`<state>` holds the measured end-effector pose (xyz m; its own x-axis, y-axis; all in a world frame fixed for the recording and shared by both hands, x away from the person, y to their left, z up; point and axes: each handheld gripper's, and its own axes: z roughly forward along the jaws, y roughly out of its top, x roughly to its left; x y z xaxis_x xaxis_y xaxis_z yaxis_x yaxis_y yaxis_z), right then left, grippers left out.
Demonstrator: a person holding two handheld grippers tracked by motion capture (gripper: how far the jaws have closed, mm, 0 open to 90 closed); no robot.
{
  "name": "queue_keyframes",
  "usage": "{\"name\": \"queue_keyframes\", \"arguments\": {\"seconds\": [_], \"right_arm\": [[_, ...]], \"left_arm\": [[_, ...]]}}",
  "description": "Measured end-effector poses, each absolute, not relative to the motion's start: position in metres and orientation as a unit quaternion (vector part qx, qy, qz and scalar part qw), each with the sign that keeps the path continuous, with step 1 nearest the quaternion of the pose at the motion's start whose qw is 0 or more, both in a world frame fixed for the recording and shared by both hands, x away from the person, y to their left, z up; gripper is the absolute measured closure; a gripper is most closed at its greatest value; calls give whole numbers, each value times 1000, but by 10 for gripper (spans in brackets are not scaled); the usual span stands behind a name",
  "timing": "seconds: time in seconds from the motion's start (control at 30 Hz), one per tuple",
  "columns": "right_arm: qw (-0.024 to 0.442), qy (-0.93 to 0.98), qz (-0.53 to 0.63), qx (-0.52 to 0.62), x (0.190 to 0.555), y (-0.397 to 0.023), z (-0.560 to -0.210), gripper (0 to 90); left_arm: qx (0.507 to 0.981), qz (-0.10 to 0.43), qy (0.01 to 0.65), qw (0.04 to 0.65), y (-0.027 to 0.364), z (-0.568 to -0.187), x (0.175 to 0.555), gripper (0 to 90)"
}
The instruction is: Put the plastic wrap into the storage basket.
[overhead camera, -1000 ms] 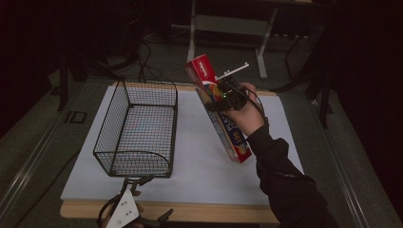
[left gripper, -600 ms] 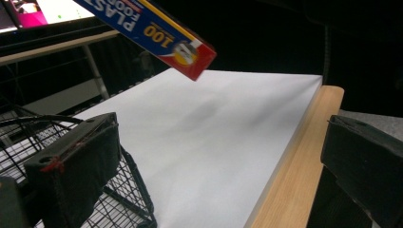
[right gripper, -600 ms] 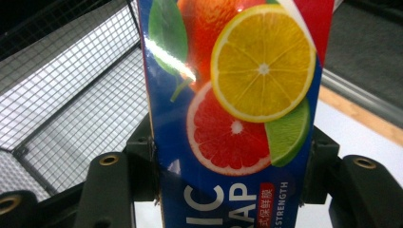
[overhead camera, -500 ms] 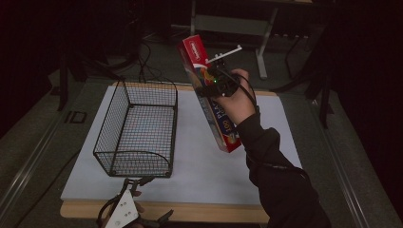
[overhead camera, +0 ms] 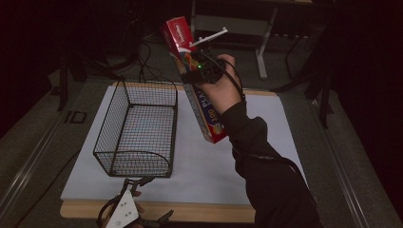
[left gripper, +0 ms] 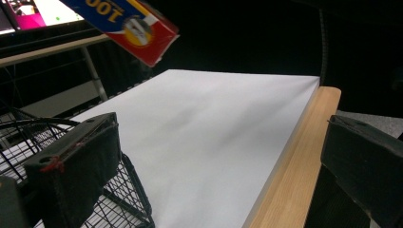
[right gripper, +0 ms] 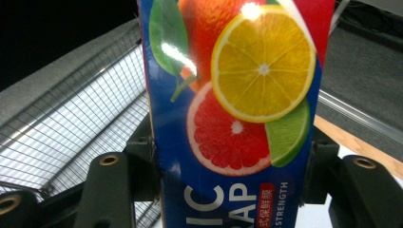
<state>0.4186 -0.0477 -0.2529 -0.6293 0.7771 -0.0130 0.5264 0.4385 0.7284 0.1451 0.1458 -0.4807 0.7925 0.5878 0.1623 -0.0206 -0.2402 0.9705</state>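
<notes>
A long red and blue plastic wrap box (overhead camera: 197, 90) printed with citrus slices (right gripper: 237, 95) hangs tilted in the air above the table, right of a black wire basket (overhead camera: 135, 128). My right gripper (overhead camera: 202, 66) is shut on the box near its upper end, jaws pressed to both sides. The box's lower end (left gripper: 138, 28) shows at the top of the left gripper view. My left gripper (overhead camera: 130, 213) rests at the table's front edge, open with nothing between its jaws, just in front of the basket (left gripper: 57, 156).
A white sheet (overhead camera: 199, 156) covers the wooden table (left gripper: 294, 166). The basket (right gripper: 66, 123) stands empty on its left half. Cables and metal table legs (overhead camera: 261, 42) lie on the dark floor behind the table.
My right gripper has lifted the box clear of the table and carried it left toward the basket, tilting it more upright. The left gripper has stayed put.
</notes>
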Motion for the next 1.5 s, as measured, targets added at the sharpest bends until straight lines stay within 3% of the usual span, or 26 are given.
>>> {"name": "queue_keyframes", "arguments": {"seconds": [0.9,1.5], "right_arm": [[149,830,401,358,411,44,-244,399],[132,823,413,366,408,87,-304,399]], "left_arm": [[749,261,183,581,145,-481,143,1],[750,259,177,582,145,-481,142,1]]}}
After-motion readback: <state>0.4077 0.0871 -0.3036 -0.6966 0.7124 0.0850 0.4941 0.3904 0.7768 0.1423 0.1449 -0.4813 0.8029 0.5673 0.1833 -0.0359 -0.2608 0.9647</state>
